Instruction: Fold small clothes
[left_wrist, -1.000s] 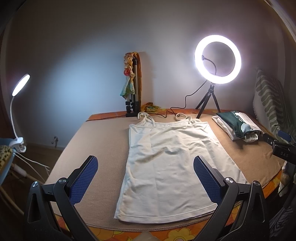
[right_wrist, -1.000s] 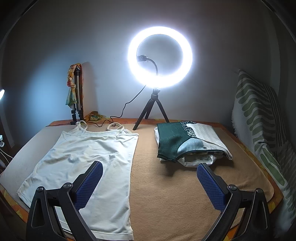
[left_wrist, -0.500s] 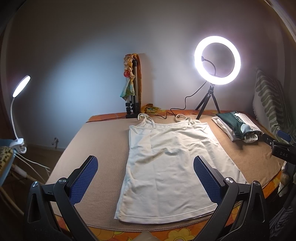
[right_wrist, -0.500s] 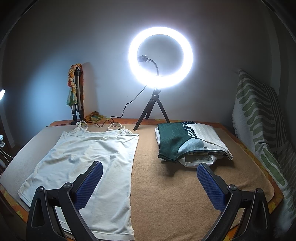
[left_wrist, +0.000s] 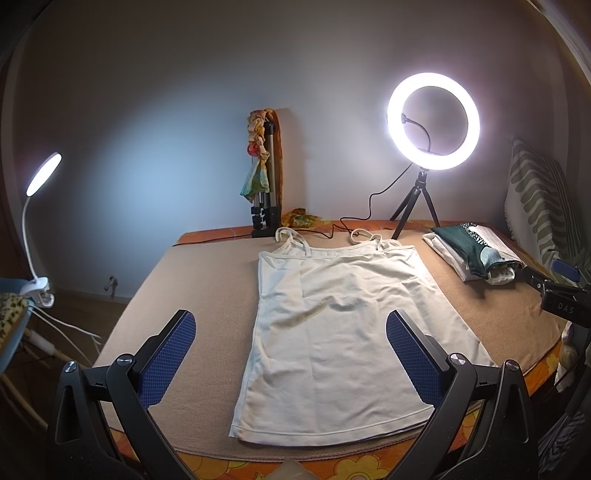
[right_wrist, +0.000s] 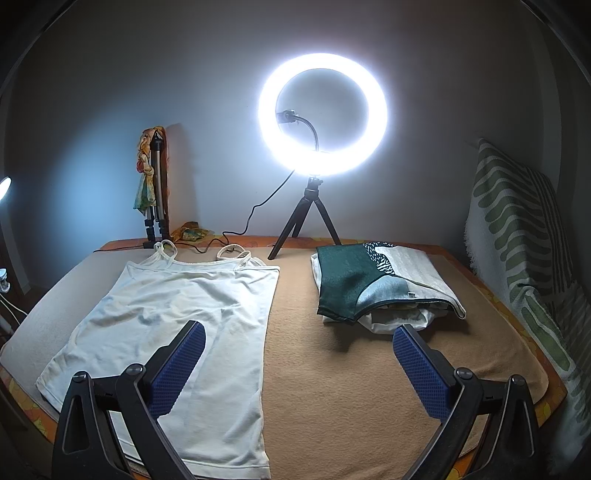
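Note:
A white strappy top (left_wrist: 343, 332) lies flat and unfolded on the tan blanket (left_wrist: 207, 288), straps toward the wall; it also shows in the right wrist view (right_wrist: 177, 325). My left gripper (left_wrist: 291, 325) is open and empty, held above the top's lower half. My right gripper (right_wrist: 295, 336) is open and empty, above the blanket between the top's right edge and a pile of folded clothes (right_wrist: 373, 288). The right gripper's tip also shows in the left wrist view (left_wrist: 554, 291).
A lit ring light on a small tripod (right_wrist: 321, 114) stands at the back of the bed, its cable running left. A folded tripod with a scarf (left_wrist: 264, 177) leans on the wall. A striped cushion (right_wrist: 524, 236) is at right. A clip lamp (left_wrist: 40, 177) is at left.
Almost nothing: both views shifted very slightly, and the top and the pile have not moved. Both grippers stay open.

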